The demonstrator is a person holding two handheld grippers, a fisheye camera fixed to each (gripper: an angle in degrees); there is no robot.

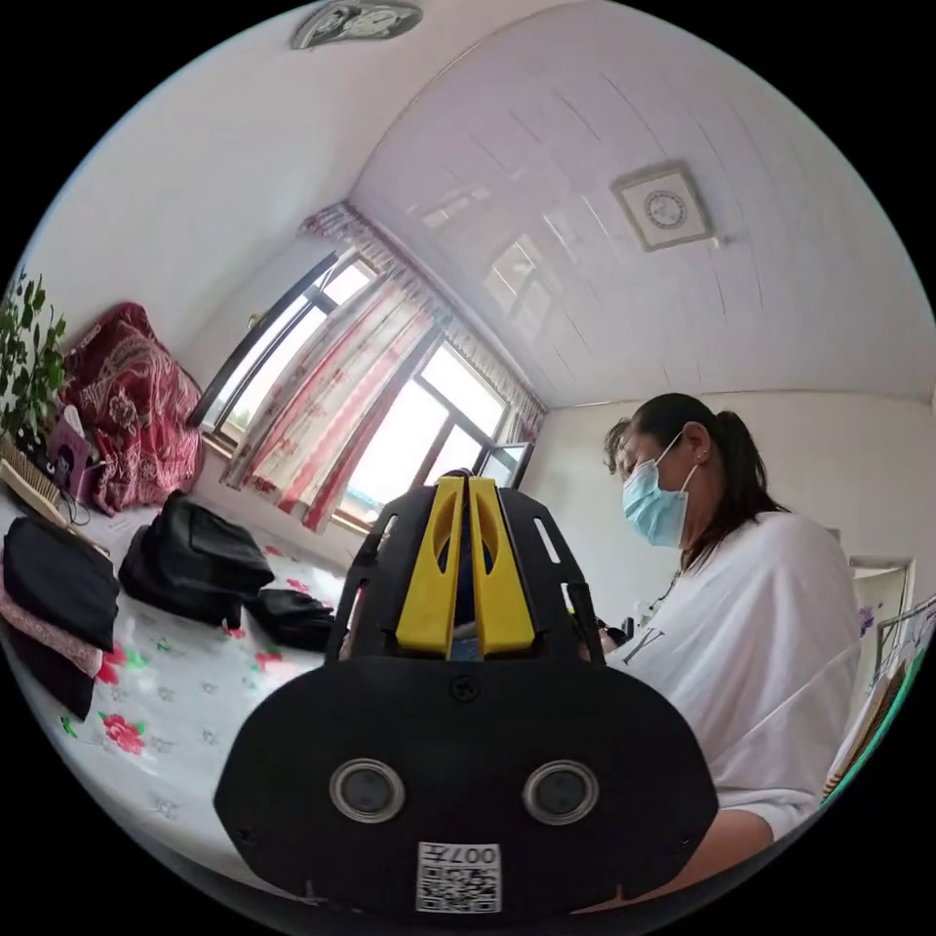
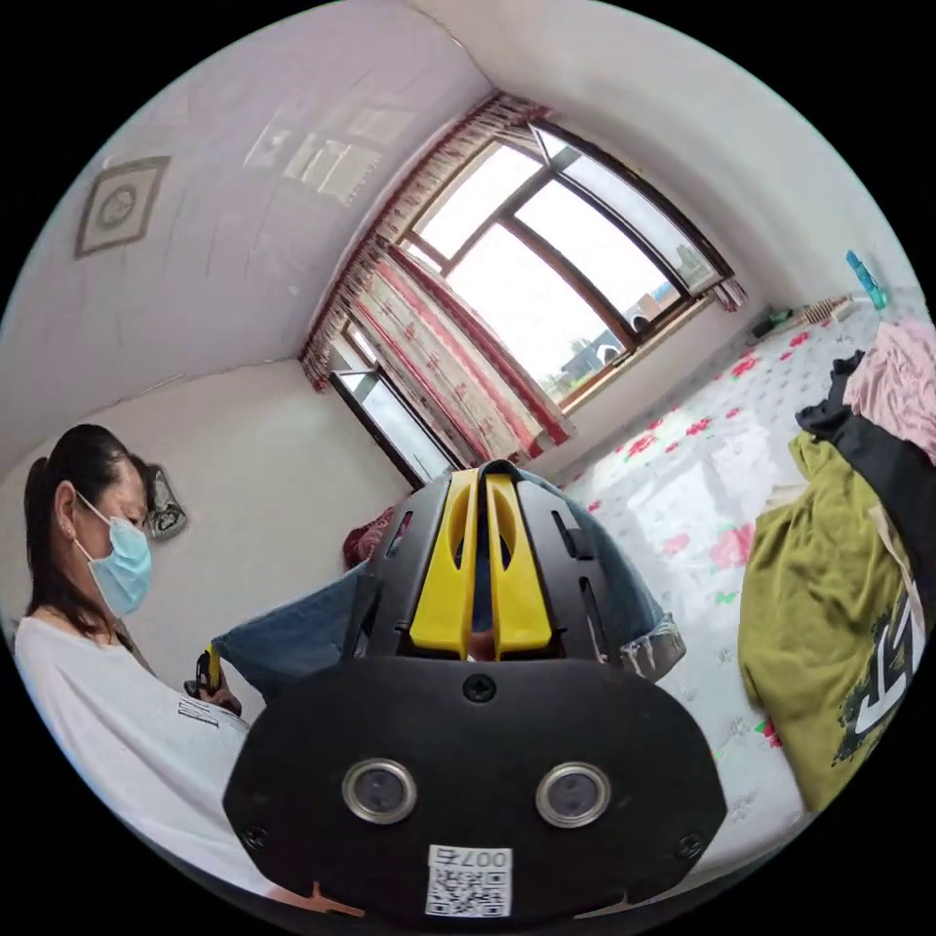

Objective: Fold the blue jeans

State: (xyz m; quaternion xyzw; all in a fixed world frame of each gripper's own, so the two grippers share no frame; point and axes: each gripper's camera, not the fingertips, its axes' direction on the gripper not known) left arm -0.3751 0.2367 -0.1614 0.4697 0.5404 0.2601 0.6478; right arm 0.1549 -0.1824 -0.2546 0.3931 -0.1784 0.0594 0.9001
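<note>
Left gripper view was aimed upward from low over white floral-printed bed surface (image 1: 185,702), tilted toward white panelled ceiling (image 1: 624,312). Right gripper view was likewise angled up from just above same surface (image 2: 702,487). Both were held close to person in white shirt (image 1: 770,643). Shared by both: red-striped curtained window (image 1: 390,409), ceiling, person.

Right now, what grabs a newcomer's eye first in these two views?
The yellow jaws of each gripper, left gripper and right gripper, stand nearly closed mid-frame, blue jeans pinched between them. Behind them, a bright window with red striped curtains. An olive green garment lies on the flowered sheet at the right gripper view's right edge.
</note>
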